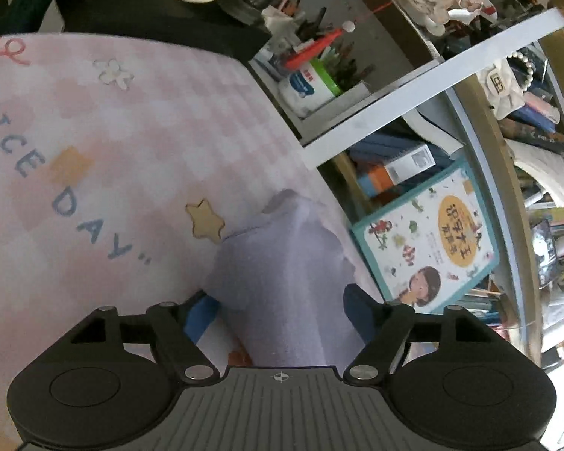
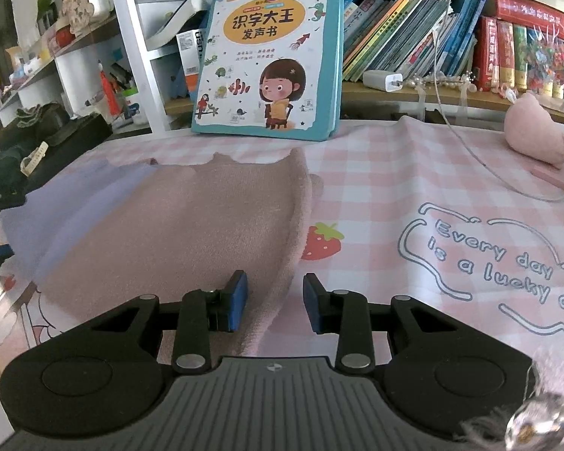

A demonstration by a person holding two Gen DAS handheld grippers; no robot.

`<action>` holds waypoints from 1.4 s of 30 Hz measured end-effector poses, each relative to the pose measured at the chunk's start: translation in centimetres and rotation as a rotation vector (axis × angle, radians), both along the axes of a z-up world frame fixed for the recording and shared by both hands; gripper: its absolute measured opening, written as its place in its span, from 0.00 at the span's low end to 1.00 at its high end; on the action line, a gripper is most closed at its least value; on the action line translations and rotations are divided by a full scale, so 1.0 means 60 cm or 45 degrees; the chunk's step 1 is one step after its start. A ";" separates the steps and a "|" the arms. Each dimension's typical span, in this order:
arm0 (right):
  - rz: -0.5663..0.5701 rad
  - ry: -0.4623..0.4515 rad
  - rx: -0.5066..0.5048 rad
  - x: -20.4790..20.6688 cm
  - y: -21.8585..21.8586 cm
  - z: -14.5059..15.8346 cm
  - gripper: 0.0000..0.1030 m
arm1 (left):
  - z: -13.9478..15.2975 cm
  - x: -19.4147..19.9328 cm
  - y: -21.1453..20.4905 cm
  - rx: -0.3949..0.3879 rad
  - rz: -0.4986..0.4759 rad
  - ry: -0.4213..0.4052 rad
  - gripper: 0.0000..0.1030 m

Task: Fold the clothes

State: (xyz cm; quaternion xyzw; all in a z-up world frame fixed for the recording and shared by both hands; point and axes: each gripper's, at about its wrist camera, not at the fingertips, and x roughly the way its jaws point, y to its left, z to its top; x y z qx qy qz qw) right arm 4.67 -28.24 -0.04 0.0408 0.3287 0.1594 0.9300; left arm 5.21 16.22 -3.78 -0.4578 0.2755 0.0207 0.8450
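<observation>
Pink knit garment point(image 2: 176, 233) lies flat on surface point(image 2: 376, 188) near its back edge. Right gripper point(image 2: 275, 302) fingers wide, straddling its near hem; left gripper point(image 1: 282, 312) fingers wide around lilac fabric point(image 1: 278, 270), likely lining up grabs.

Our left tool point(image 1: 282, 306) is black plastic: two round housings flank a grey ribbed centre plate stamped with a small crosshair mark. Silver pivot screws join the black linkage arms, and the fingers end in blue pads point(image 1: 203, 317). Our right tool point(image 2: 275, 302) has the same build: ribbed grey plate, crosshair mark, round black housings, silver screws, and flat blue pads point(image 2: 238, 300) on black finger blocks.
</observation>
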 end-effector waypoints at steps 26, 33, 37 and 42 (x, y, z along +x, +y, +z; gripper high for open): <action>0.062 0.010 0.030 -0.040 0.083 0.000 0.29 | 0.058 -0.106 0.014 0.352 -0.090 -0.061 0.55; 0.078 0.030 0.056 -0.035 0.079 0.000 0.29 | 0.012 -0.081 0.046 0.150 -0.005 -0.064 0.56; 0.079 0.032 0.070 -0.035 0.082 -0.001 0.29 | 0.010 -0.071 0.038 0.202 0.033 -0.040 0.36; 0.073 0.029 0.077 -0.039 0.087 -0.002 0.29 | 0.001 -0.069 0.057 0.148 0.044 -0.032 0.19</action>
